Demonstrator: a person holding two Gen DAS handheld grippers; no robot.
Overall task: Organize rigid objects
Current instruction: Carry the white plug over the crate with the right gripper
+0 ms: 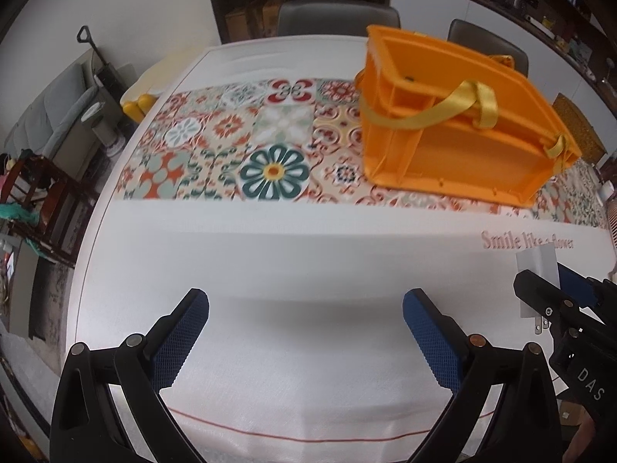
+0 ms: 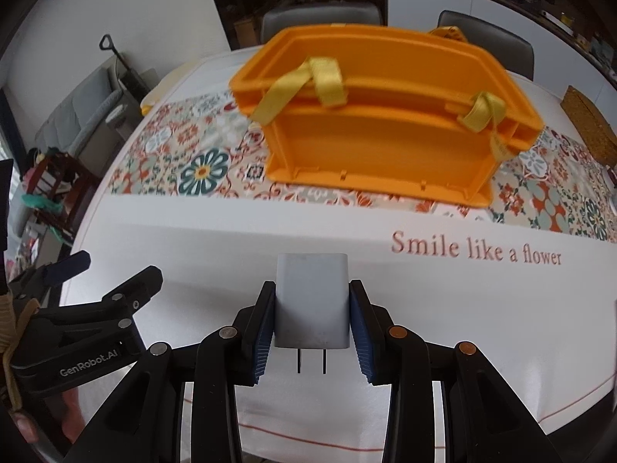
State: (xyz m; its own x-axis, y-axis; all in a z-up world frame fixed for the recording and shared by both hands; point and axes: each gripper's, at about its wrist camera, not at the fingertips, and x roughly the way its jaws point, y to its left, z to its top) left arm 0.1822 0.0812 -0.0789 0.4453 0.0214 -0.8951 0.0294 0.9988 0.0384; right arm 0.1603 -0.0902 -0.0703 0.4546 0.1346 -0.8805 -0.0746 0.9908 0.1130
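The right gripper [image 2: 311,322] pinches a white charger [image 2: 311,301] above the table [image 2: 231,254]. The left gripper [image 1: 306,332] is spread, holding nothing. An orange basket [image 2: 381,127] stands ahead of both.

I count one orange plastic basket [image 2: 381,123] with two yellow ribbon handles [image 2: 308,85] at the far side of my view. One white plug-in charger block [image 2: 311,305] with two dark metal prongs [image 2: 310,360] sits near. Two black grippers with blue pads: one right gripper [image 2: 311,328], one left gripper [image 1: 304,341]. Two grey chairs [image 1: 335,19] stand far behind the table.
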